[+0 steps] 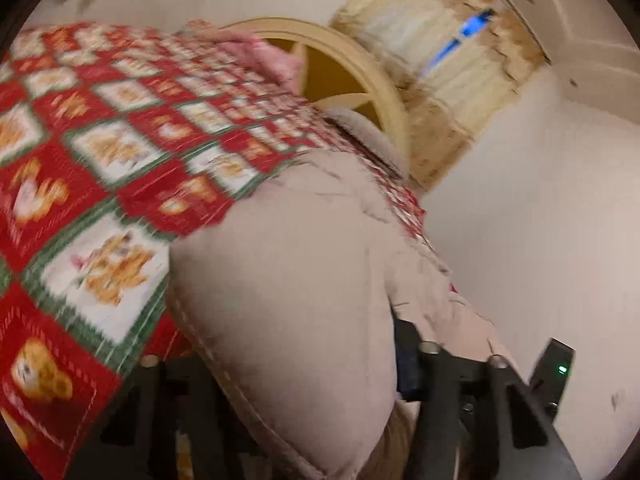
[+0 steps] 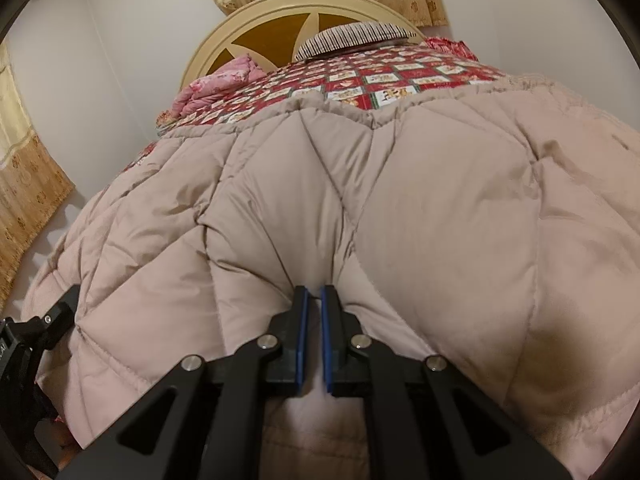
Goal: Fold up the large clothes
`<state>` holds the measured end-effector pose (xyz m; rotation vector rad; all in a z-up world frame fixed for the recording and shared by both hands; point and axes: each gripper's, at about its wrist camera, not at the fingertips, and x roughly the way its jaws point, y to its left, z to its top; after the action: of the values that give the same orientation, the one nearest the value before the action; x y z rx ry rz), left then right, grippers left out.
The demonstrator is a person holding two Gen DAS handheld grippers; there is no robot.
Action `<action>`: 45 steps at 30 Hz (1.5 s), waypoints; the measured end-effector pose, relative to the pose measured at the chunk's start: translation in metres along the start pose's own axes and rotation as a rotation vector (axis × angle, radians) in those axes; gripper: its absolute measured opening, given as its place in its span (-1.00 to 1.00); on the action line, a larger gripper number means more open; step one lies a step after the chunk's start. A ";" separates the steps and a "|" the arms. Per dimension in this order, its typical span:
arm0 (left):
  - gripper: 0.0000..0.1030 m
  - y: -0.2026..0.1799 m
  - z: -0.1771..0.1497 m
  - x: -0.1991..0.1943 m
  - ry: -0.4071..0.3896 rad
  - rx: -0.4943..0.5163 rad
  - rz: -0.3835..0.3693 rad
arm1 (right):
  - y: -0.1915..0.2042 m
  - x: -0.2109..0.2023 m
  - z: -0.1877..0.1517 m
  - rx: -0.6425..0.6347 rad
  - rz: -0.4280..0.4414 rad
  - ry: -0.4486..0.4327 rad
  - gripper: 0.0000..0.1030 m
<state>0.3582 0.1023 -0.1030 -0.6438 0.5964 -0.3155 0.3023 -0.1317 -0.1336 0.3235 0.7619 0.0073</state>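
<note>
Right gripper [image 2: 314, 300]: your jaws pinch the beige quilted puffer coat [image 2: 360, 208], which spreads toward 12 o'clock.
Left gripper [image 1: 320, 380]: jaws buried in coat; grip unclear.

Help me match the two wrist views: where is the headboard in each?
Left wrist: headboard at upper centre, past the red bedspread, partly hidden.
Right wrist: headboard at top centre, above the beige coat.
Shared landmark: the pink bundle beside it.
</note>
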 end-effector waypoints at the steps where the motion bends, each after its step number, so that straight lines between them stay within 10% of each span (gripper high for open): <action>1: -0.25 -0.005 0.003 -0.002 -0.001 0.021 -0.030 | -0.002 0.001 0.000 0.011 0.013 0.003 -0.85; 15: -0.39 -0.171 -0.029 -0.031 0.037 0.687 -0.251 | -0.036 0.005 0.007 0.166 0.243 0.140 -0.93; 23: -0.39 -0.221 -0.049 -0.037 0.057 0.873 -0.335 | -0.065 -0.026 0.022 0.199 0.362 0.241 -0.84; 38: -0.39 -0.297 -0.151 0.018 0.258 1.122 -0.400 | -0.240 -0.186 0.009 0.359 0.067 0.051 -0.72; 40: -0.39 -0.302 -0.162 0.024 0.275 1.148 -0.400 | -0.258 -0.196 0.017 0.424 0.119 -0.017 -0.46; 42: -0.39 -0.305 -0.170 0.027 0.285 1.159 -0.405 | -0.276 -0.208 0.017 0.513 0.215 -0.116 0.60; 45: -0.38 -0.303 -0.176 0.028 0.286 1.164 -0.414 | -0.282 -0.206 0.035 0.525 0.269 -0.169 0.75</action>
<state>0.2450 -0.2227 -0.0329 0.4265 0.4438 -1.0498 0.1452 -0.4353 -0.0524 0.9139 0.5385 0.0331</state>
